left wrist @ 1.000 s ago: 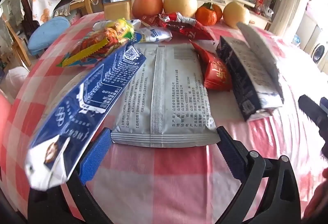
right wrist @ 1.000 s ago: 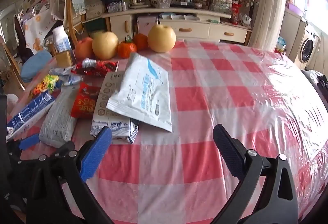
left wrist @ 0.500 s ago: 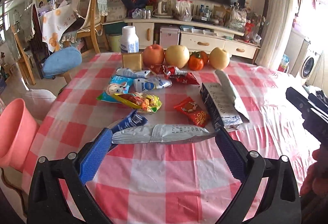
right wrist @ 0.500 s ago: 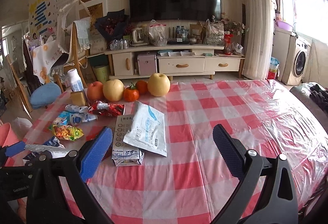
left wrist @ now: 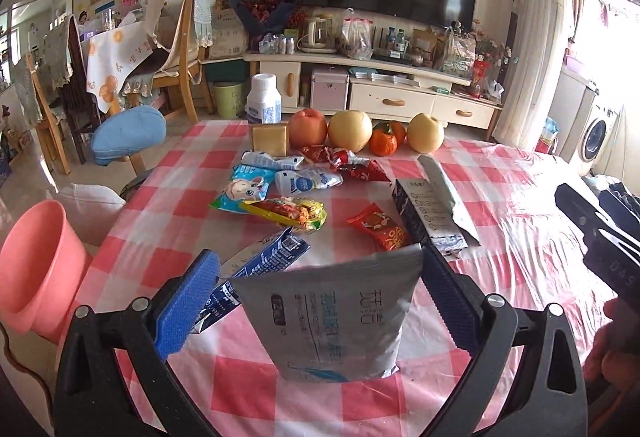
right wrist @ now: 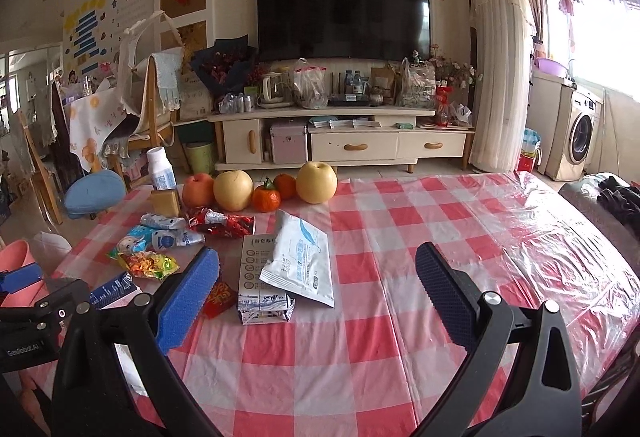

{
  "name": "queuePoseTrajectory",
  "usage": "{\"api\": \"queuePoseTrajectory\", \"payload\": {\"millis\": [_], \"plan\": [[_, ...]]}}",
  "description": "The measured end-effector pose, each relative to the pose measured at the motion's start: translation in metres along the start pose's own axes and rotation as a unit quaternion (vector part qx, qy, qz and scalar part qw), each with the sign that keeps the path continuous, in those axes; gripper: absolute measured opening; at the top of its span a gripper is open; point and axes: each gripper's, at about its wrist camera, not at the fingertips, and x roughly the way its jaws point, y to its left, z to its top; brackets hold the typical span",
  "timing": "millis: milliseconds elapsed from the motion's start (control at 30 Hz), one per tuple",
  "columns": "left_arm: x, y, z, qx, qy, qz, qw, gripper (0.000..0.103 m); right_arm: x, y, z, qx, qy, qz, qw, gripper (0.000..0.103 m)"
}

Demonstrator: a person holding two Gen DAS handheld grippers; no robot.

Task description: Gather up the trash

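Wrappers crowd the left half of your red-and-white checked tablecloth (left wrist: 500, 173). Your left gripper (left wrist: 320, 301) has its blue pads spread wide, yet a grey foil pouch with blue print (left wrist: 332, 317) hangs between them, its top corner against the right pad; whether it is pinched, you cannot tell. A dark blue printed wrapper (left wrist: 260, 265) lies just beside the left pad. Your right gripper (right wrist: 318, 297) hovers open and empty near the table's front edge, behind a white pouch (right wrist: 300, 261) resting on a flattened milk carton (right wrist: 262, 289). A pink plastic bucket (left wrist: 40, 269) sits off the table's left edge.
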Motion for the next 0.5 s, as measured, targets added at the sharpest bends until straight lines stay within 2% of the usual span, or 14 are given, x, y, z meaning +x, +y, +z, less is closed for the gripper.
{"api": "queuePoseTrajectory", "payload": {"millis": [167,333,500], "plan": [[0.012,0.005,0.011,0.000,0.001,-0.001,1.0000,0.099,0.003,0.006,-0.005,-0.014,0.008,-0.001,1.000,0.099],[0.030,0.007,0.027,0.010,-0.001,0.027,0.9996,0.099,0.010,0.010,-0.008,-0.022,0.023,0.002,0.999,0.099],[0.022,0.006,0.044,0.016,-0.033,0.035,0.9987,0.099,0.013,0.012,-0.008,-0.028,0.028,0.010,0.999,0.099]]}}
